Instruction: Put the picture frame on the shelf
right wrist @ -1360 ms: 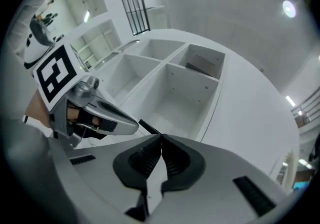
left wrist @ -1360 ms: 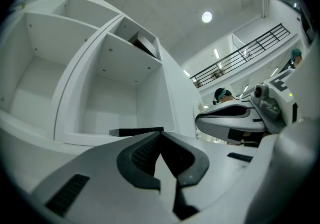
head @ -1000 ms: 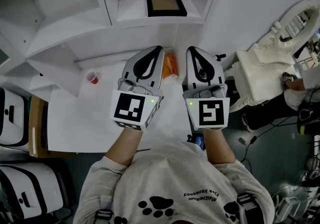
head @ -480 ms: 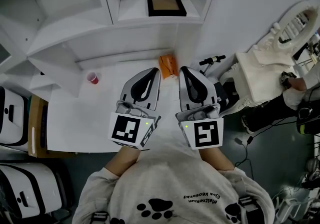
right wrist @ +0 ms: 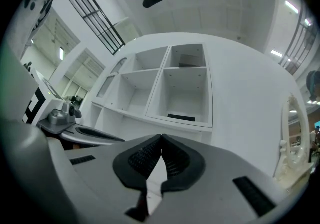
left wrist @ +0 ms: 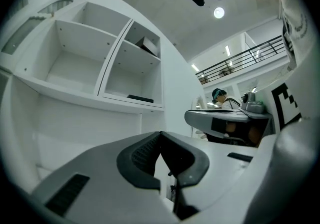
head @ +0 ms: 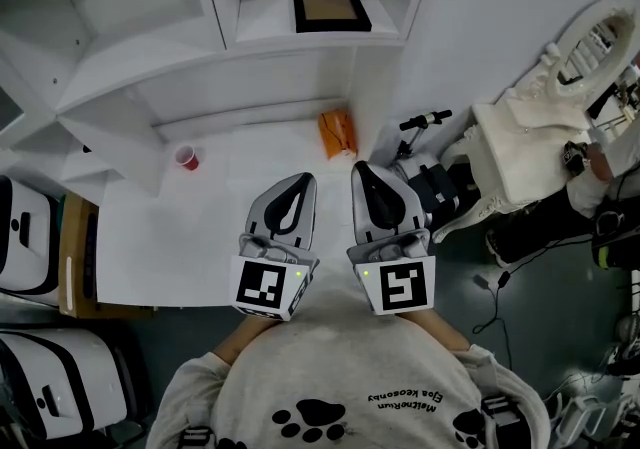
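The black picture frame (head: 331, 7) with a tan middle lies flat in the lower right compartment of the white shelf (head: 220, 47). It shows as a dark strip in the left gripper view (left wrist: 140, 99) and the right gripper view (right wrist: 181, 117). My left gripper (head: 305, 180) and right gripper (head: 358, 170) hover side by side over the near part of the white table (head: 180, 237), close to my chest and well short of the shelf. Both point toward the shelf. Each is shut, with its pads meeting at the tip and nothing between them (left wrist: 160, 134) (right wrist: 161, 138).
An orange packet (head: 337, 133) lies at the foot of the shelf, and a small red cup (head: 185, 156) stands to the left on the table. A white ornate seat (head: 540, 127), a scooter handle (head: 425, 120) and a person (head: 600, 167) are at the right. White cases (head: 25, 227) sit at the left.
Both grippers have drawn back from the shelf toward my body, staying shut. The orange packet, half hidden before, now shows fully. The frame has not moved.
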Tool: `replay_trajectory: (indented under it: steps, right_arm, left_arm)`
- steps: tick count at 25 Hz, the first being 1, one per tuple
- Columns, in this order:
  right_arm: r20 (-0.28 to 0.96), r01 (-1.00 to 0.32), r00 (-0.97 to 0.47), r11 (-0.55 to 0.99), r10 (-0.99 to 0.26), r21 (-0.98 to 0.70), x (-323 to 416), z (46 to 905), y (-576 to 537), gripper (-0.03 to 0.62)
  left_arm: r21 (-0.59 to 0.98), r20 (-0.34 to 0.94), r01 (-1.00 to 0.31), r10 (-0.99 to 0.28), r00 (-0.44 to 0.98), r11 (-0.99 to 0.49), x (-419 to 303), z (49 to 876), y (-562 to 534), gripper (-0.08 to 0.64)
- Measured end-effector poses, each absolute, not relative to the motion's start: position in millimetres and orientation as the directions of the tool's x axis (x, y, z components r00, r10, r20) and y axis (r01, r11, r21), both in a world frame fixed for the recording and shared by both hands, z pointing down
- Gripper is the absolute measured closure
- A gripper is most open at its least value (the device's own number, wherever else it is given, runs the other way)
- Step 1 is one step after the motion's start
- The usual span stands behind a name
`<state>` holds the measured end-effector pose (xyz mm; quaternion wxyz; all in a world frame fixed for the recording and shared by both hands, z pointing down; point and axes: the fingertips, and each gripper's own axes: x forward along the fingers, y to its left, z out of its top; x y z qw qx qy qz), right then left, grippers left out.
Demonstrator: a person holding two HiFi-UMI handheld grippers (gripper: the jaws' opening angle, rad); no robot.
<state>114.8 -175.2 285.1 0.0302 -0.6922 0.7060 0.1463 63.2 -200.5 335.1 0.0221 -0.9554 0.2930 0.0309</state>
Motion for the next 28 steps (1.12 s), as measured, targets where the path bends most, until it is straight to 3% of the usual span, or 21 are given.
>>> replay_trajectory:
  steps: [8,28]
  right_arm:
    - [-0.179,-0.992,-0.066,0.046,-0.982,0.117,111.2,312.2,-174.3,0.56]
    - [-0.232,-0.988,-0.066,0.032,-0.97,0.15,105.2,305.3,-169.7,0.56]
  left_arm:
    - [-0.015,-0.05,-0.547,-0.546,0.836,-0.837,67.1,348.9,-191.7,0.541]
    - [-0.012,-0.066,-0.545,-0.543,0.837,-0.838,67.9,341.6,-190.7,0.54]
